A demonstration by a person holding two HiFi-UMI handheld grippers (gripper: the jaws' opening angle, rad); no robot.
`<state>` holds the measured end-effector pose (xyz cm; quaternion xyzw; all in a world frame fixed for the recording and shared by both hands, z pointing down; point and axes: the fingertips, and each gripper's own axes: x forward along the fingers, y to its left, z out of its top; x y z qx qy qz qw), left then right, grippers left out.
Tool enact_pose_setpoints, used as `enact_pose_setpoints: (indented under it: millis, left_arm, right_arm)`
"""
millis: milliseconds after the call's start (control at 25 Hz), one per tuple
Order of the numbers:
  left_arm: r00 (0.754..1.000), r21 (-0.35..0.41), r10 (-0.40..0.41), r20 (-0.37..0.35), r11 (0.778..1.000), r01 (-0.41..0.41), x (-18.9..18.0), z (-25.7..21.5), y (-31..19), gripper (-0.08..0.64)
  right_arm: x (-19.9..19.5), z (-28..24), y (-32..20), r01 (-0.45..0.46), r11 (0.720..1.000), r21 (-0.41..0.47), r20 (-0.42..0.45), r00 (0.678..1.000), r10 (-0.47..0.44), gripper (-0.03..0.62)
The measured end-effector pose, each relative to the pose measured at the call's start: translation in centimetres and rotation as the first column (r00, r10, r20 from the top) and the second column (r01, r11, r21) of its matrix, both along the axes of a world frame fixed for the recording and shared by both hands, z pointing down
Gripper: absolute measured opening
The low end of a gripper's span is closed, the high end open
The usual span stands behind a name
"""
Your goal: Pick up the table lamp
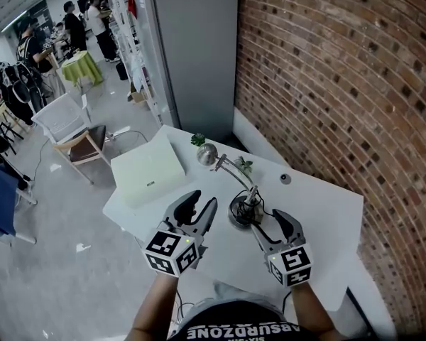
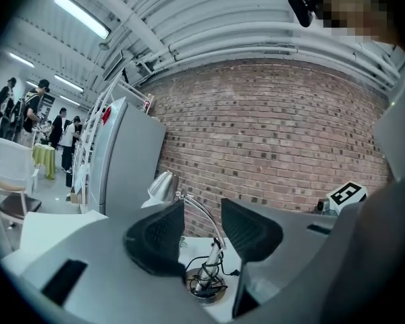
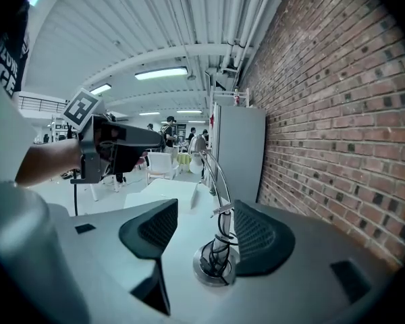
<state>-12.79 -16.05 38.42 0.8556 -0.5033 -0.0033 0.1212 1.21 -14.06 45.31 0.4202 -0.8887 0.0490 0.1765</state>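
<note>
**Table lamp just ahead of both open grippers, right one nearer**

The table lamp [image 1: 240, 177] stands near the middle of the white table [image 1: 326, 204]. Its round base sits flat on the tabletop, and its thin stem rises from the base and then arcs over toward the table's far edge, ending in the metal shade. A dark cord is wound round the foot of the stem.

Over the table's near side, the right gripper [image 1: 271, 224] has its jaws spread wide. They are just short of the base and touch nothing. In the right gripper view the stem [image 3: 223, 204] stands upright in the gap, close to the right-hand jaw. The left gripper [image 1: 201, 203] is also open and empty, and it sits farther from the base, with the lamp showing beyond its gap in its own view.

I judge the stem's upright lower part to be the natural place to grip, and the right gripper is already lined up on it.

On the table there are one lamp, one white box [image 1: 148, 170] and one small dark round object [image 1: 285, 179]. There are two grippers.
</note>
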Motion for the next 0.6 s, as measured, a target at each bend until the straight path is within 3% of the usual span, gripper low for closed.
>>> enact_pose_setpoints:
  millis: [280, 600]
  left_arm:
    - [0.991, -0.070, 0.025, -0.128, 0.997, -0.034, 0.4, 1.7, -3.3, 0.153]
    - [0.977, -0.140, 0.070, -0.204, 0.985, -0.100, 1.7, 3.8, -6.3, 0.153]
  right_arm:
    - [-0.4, 2.0, -2.2, -0.002, 0.999, -0.049, -0.012, 1.000, 0.001, 0.247]
    - [-0.5, 4.1, -4.7, -0.004, 0.996, -0.089, -0.021, 1.000, 0.002, 0.247]
